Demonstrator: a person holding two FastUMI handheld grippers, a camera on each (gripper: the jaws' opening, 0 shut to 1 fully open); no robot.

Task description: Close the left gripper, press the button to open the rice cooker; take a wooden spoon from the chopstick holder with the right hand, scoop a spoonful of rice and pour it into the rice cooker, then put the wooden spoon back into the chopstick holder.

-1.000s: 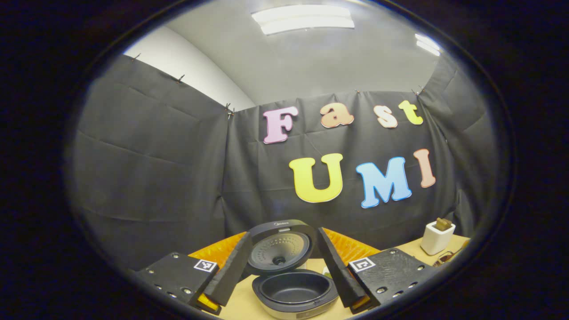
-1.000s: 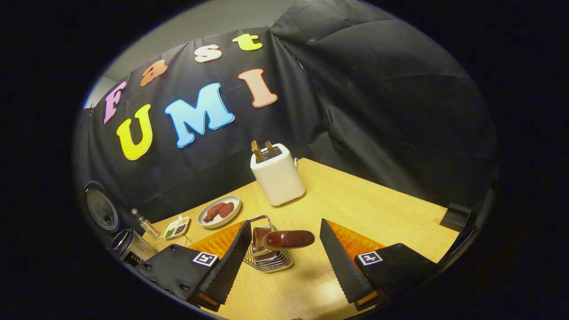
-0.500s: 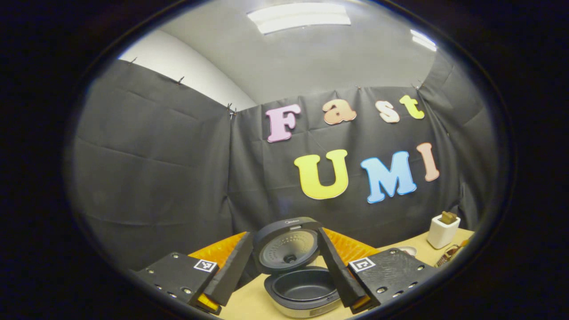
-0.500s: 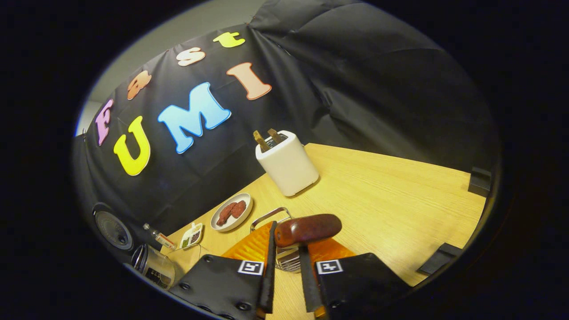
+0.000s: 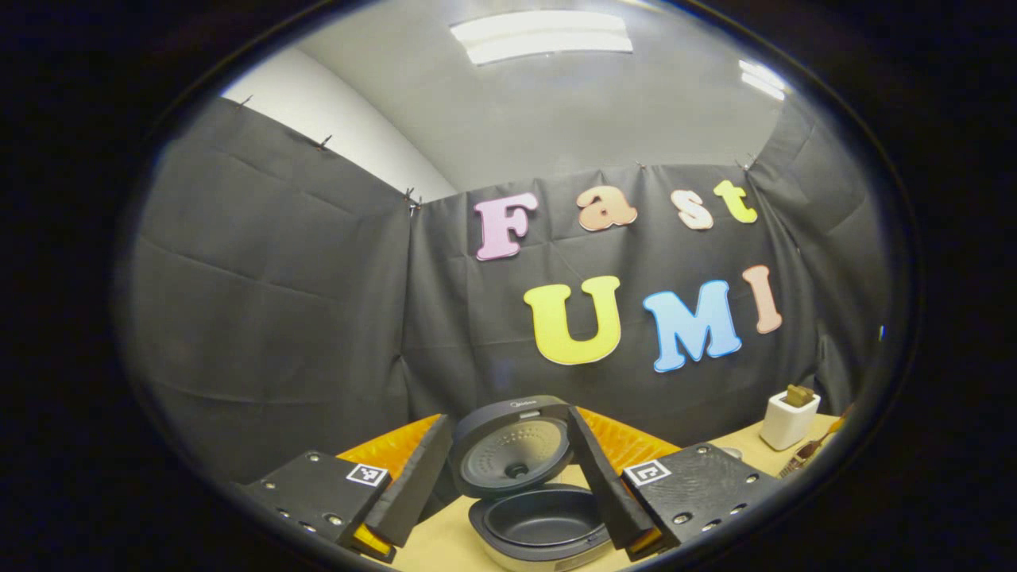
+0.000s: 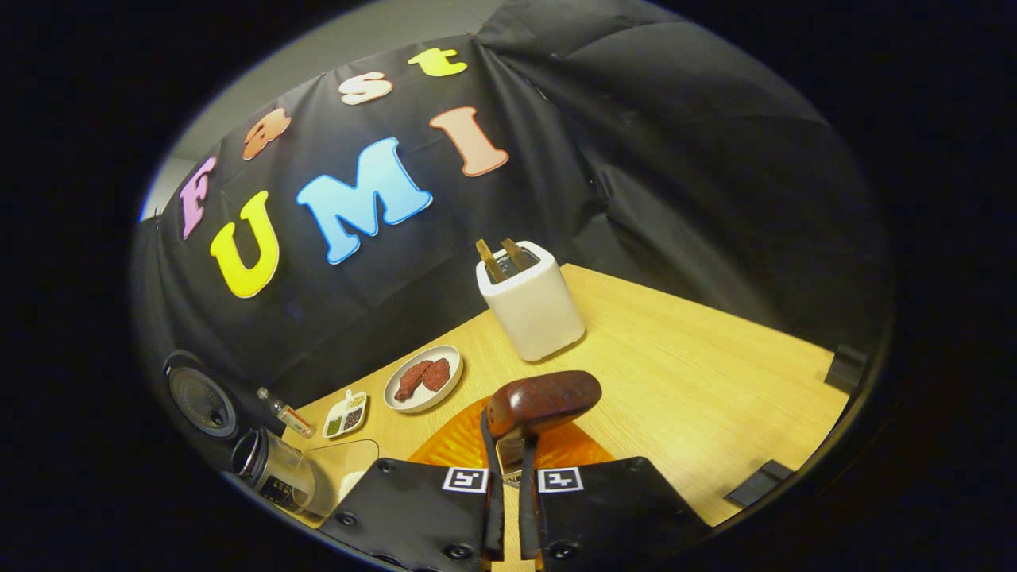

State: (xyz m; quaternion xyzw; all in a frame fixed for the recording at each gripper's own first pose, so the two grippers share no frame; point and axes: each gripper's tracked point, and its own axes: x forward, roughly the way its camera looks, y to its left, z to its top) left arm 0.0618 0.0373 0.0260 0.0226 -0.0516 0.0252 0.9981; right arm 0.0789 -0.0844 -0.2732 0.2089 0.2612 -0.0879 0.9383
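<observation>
Staged recording booth, not a home kitchen. Black cloth (image 5: 270, 302) pinned up as walls under office ceiling lights (image 5: 542, 33). Wooden table (image 6: 699, 373) carries a toaster (image 6: 531, 311) and open rice cooker (image 5: 528, 496).

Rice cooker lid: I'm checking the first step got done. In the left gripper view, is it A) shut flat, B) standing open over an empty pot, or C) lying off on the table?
B: the rice cooker lid stands raised behind the bare dark inner pot.

left gripper (image 5: 508, 496) with fingers spread wide; right gripper (image 6: 508, 477) with fingers nearly together
</observation>
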